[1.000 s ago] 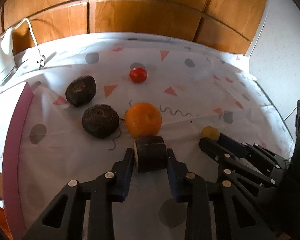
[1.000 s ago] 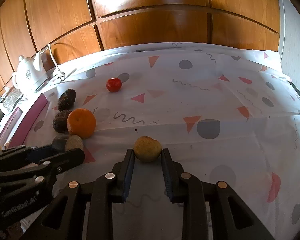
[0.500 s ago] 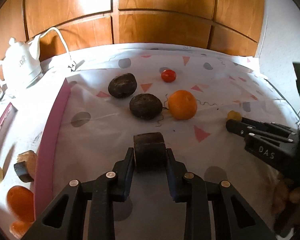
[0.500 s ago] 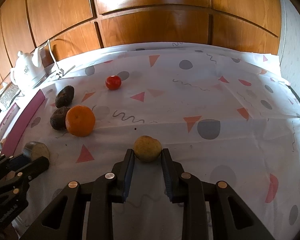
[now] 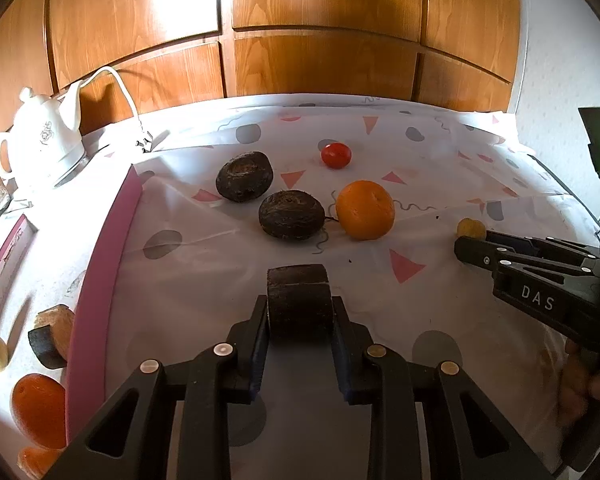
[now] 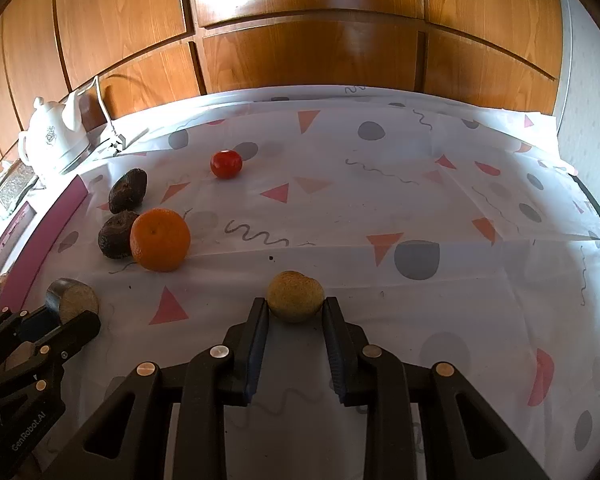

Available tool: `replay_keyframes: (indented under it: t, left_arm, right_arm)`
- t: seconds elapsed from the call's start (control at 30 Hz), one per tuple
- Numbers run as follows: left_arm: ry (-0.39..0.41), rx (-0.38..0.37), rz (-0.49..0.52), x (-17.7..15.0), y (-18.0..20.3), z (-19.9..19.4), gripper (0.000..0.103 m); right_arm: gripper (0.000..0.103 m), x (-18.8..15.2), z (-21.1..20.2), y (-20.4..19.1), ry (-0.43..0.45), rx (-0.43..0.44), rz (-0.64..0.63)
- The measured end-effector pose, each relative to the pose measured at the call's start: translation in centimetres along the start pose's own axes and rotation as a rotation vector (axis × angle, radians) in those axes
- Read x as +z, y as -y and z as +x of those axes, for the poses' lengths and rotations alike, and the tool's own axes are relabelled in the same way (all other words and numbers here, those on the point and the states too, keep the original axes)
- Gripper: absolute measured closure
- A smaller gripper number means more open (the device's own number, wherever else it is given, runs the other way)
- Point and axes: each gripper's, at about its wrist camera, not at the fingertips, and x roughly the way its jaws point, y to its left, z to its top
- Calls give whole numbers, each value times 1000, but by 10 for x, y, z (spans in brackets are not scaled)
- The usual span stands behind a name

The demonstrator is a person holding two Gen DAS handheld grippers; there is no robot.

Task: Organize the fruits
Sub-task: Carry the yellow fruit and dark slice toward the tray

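Fruit chunk point(image 5: 299, 300), dark skin, cut face pale, in left tool point(image 5: 299, 334).

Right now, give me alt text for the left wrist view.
The left gripper grips a dark cut fruit piece above a patterned tablecloth. Beyond lie two dark fruits, an orange and a tomato.
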Motion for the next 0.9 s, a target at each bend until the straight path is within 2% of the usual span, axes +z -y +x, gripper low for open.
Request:
replay_keyframes:
  t: [0.5,0.63,0.73,0.9]
  left_arm:
    - [2,8,8,0,1,-1,74]
    - [-19,8,14,3,2,-2,75]
    - [-54,-21,-13,5,-1,-10,75]
    - [-46,-43,-38,9,-6,-32,75]
  right_arm:
    - [75,0,0,0,2,1,0]
    - [75,0,0,0,3,-1,-2]
    - [75,0,0,0,4,-5,-5]
    - [76,0,-1,-3,4,-20,-15]
